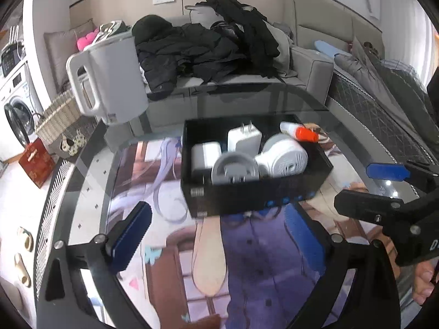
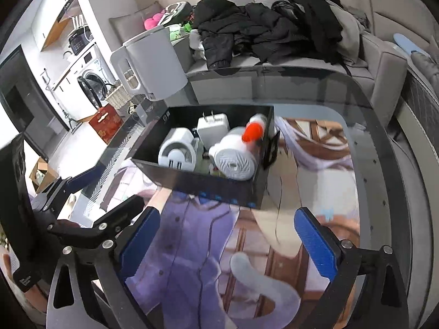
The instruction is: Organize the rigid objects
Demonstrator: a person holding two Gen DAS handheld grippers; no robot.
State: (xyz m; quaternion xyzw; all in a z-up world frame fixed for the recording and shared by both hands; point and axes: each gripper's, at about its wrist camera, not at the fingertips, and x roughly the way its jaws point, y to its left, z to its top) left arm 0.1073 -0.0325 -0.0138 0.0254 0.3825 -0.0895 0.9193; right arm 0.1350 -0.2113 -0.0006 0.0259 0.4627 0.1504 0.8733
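A black open box (image 1: 247,194) (image 2: 216,185) stands on the glass table. Inside it lie a white plug adapter (image 1: 244,137) (image 2: 212,128), a round white device with ribbed face (image 1: 285,159) (image 2: 236,160), a grey round plug unit (image 1: 234,168) (image 2: 177,152) and a white tube with an orange cap (image 1: 301,133) (image 2: 253,131). My left gripper (image 1: 216,235) hovers open in front of the box, nothing between its blue pads. My right gripper (image 2: 230,245) is open too, just short of the box's near wall. The right gripper's fingers (image 1: 384,171) show at the right of the left wrist view.
A white electric kettle (image 1: 109,79) (image 2: 151,63) stands at the table's far left. Behind the table a grey sofa (image 1: 310,65) carries a heap of black clothes (image 1: 208,46). A wicker basket (image 1: 56,115) and a red box (image 1: 35,161) sit beyond the left edge.
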